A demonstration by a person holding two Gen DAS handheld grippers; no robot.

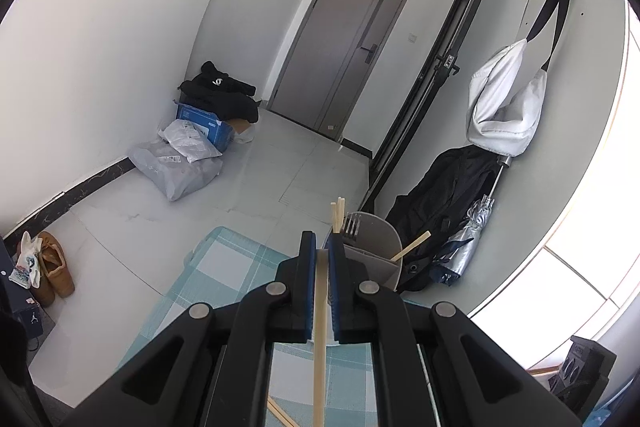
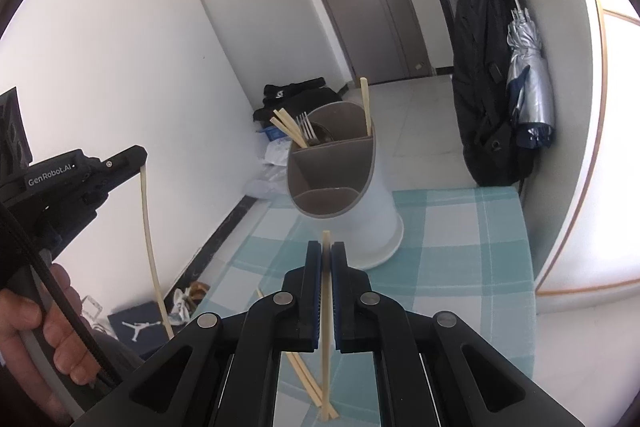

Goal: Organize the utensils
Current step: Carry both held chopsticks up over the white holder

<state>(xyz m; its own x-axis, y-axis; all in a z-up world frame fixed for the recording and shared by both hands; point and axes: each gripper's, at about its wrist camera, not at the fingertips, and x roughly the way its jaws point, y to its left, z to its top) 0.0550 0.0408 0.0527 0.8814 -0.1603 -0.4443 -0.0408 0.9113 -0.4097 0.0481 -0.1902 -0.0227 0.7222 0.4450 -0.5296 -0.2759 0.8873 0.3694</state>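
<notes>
At the far left of the right wrist view, your left hand (image 2: 44, 327) grips the handle of the left gripper (image 2: 142, 163), whose jaws are pinched tight on one chopstick (image 2: 150, 247) that hangs down from the tips toward the lower left of the frame. In the left wrist view that same stick runs down between the blue pads.

Near the bottom centre, two loose chopsticks (image 2: 304, 375) lie crossed on the checked tablecloth (image 2: 460, 247). Just above them your right gripper (image 2: 327, 255) is clamped on a second chopstick (image 2: 326, 347), held nearly upright, its top end poking out just above the fingertips.

Beyond the tips, at frame centre, stands the utensil holder (image 2: 340, 195), white outside and grey inside, split into compartments. The rear compartment on the left side holds two leaning chopsticks (image 2: 286, 129) and a fork (image 2: 307, 127), tines up. One more chopstick (image 2: 365, 103) stands against the rear rim on the right. The nearer compartments look empty.
</notes>
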